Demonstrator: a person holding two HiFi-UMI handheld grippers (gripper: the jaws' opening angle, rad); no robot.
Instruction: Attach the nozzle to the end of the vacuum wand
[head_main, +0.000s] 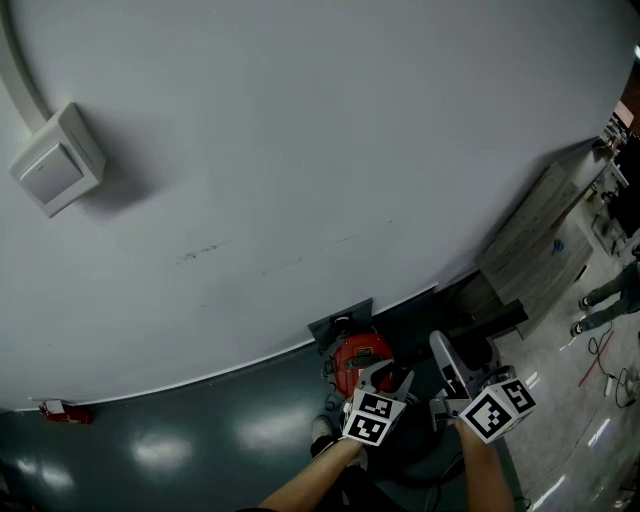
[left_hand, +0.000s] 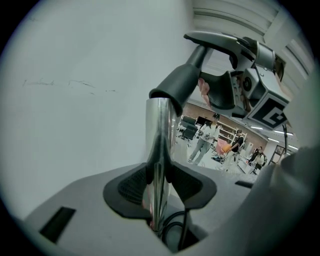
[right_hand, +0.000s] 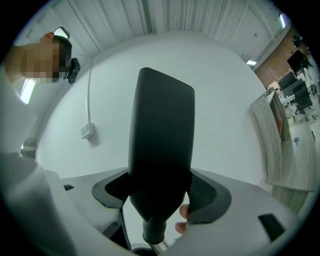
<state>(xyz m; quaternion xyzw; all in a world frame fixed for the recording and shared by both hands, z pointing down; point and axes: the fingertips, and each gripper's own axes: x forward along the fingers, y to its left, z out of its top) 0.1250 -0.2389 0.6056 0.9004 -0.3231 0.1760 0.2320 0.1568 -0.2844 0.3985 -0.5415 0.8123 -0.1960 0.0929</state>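
In the left gripper view a chrome vacuum wand (left_hand: 159, 135) rises between the pads of my left gripper (left_hand: 159, 186), which is shut on it. The wand's top end sits inside the black collar (left_hand: 176, 86) of the nozzle (left_hand: 220, 44). My right gripper (right_hand: 160, 192) is shut on the wide black nozzle (right_hand: 162, 135), whose narrow neck meets the wand (right_hand: 159, 248) below. The head view shows both grippers low in the middle, left gripper (head_main: 385, 382) and right gripper (head_main: 455, 388), in front of the red vacuum body (head_main: 358, 358).
A large white wall fills most of the head view, with a switch box (head_main: 55, 160) at upper left. A small red object (head_main: 60, 411) lies by the wall base. A wooden cabinet (head_main: 545, 225) stands at right. People (left_hand: 205, 137) stand far off.
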